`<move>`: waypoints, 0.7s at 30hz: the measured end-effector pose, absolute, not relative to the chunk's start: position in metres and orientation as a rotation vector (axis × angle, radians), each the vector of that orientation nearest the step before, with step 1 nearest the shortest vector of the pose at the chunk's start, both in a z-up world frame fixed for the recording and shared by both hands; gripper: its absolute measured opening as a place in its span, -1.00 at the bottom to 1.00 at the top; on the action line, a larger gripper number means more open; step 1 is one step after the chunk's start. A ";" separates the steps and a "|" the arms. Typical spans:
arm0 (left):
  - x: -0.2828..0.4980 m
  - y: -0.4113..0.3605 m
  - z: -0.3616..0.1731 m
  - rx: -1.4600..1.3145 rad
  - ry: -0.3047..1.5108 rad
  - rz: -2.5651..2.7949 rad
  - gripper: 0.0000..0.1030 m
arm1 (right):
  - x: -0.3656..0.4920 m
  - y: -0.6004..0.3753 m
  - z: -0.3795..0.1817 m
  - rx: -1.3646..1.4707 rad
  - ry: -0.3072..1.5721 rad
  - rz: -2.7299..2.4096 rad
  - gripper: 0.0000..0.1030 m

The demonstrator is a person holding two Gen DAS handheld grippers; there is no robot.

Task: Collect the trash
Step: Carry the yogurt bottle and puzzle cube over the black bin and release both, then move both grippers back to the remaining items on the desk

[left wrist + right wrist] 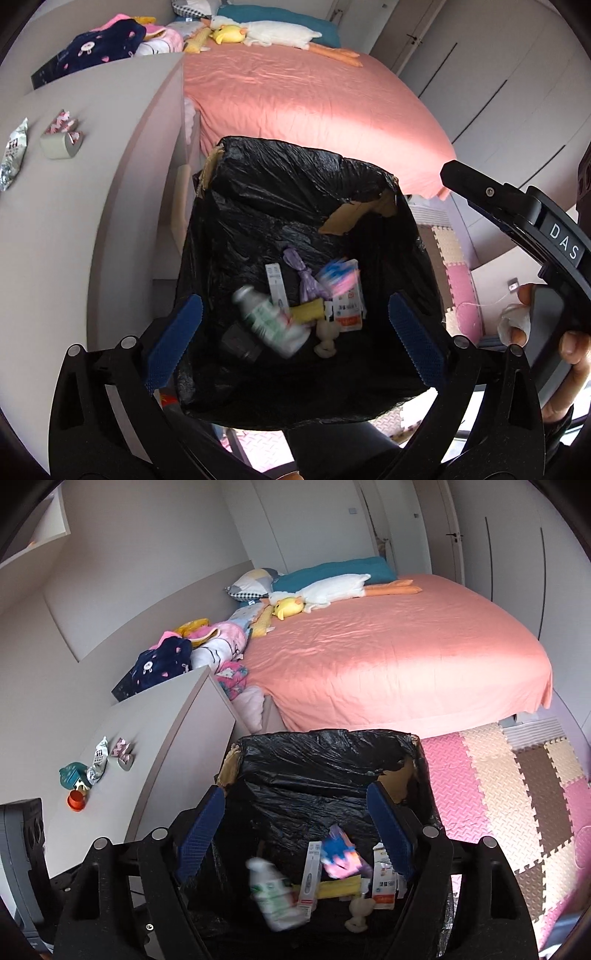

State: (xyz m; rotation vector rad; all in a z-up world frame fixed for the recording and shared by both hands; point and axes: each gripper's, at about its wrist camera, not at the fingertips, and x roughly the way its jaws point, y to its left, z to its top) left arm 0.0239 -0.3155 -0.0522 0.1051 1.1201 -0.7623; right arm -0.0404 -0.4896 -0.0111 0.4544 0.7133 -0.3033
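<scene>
A cardboard bin lined with a black bag [295,184] stands at the foot of the bed, right below both grippers. Inside lie several pieces of trash: small white cartons, a yellow packet, a purple knotted bag. A white and green bottle [271,321] and a blue and pink wrapper [338,277] show blurred above the pile. My left gripper [295,339] hangs open over the bin with nothing touching its blue pads [173,343]. In the right wrist view my right gripper [295,834] is open above the same bin [325,753], with the bottle [275,897] and the wrapper [341,853] blurred below it.
A grey desk [55,240] runs along the left and bears a silver snack wrapper [14,155], small pink packets [62,133] and an orange cup [76,800]. The pink bed [388,664] lies behind the bin. Foam mats [517,812] cover the floor to the right.
</scene>
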 end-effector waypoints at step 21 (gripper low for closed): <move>0.034 -0.274 -0.045 0.070 1.034 -0.655 0.89 | -0.007 -0.437 -0.025 0.382 0.784 -0.173 0.55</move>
